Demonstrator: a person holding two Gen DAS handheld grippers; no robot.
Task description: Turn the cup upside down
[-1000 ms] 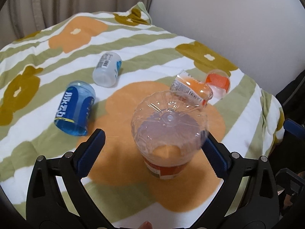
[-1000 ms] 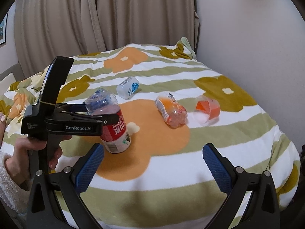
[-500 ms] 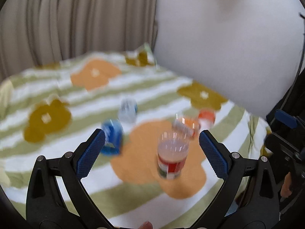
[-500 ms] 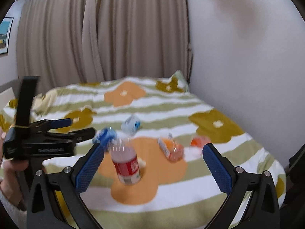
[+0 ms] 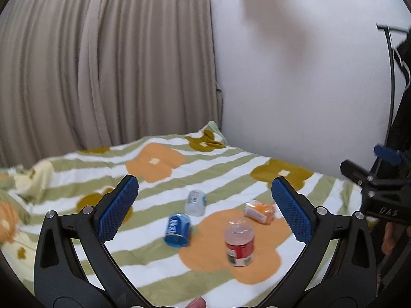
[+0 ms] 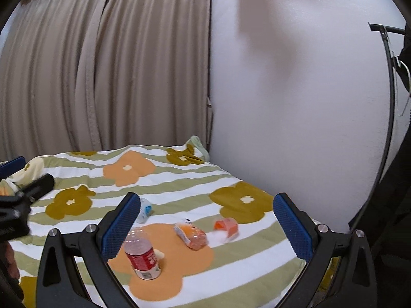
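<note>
A clear plastic cup with a red label (image 5: 239, 242) stands upside down on an orange flower of the bedspread; it also shows in the right wrist view (image 6: 142, 254). My left gripper (image 5: 205, 209) is open and empty, high above and well back from the cup. My right gripper (image 6: 206, 227) is open and empty too, also raised and far from the cup. The left gripper's body (image 6: 15, 205) shows at the left edge of the right wrist view.
A blue-label cup (image 5: 177, 229), a white-label cup (image 5: 195, 202), an orange-label cup (image 5: 259, 213) and an orange cup (image 6: 226, 227) lie on their sides on the striped flowered bedspread (image 5: 77, 172). Curtains (image 5: 102, 64) and a white wall (image 5: 295, 77) stand behind the bed.
Both grippers have pulled up and back from the bed. The left gripper, close around the red-label cup a second ago, is now far from it; the cup stays standing upside down.
</note>
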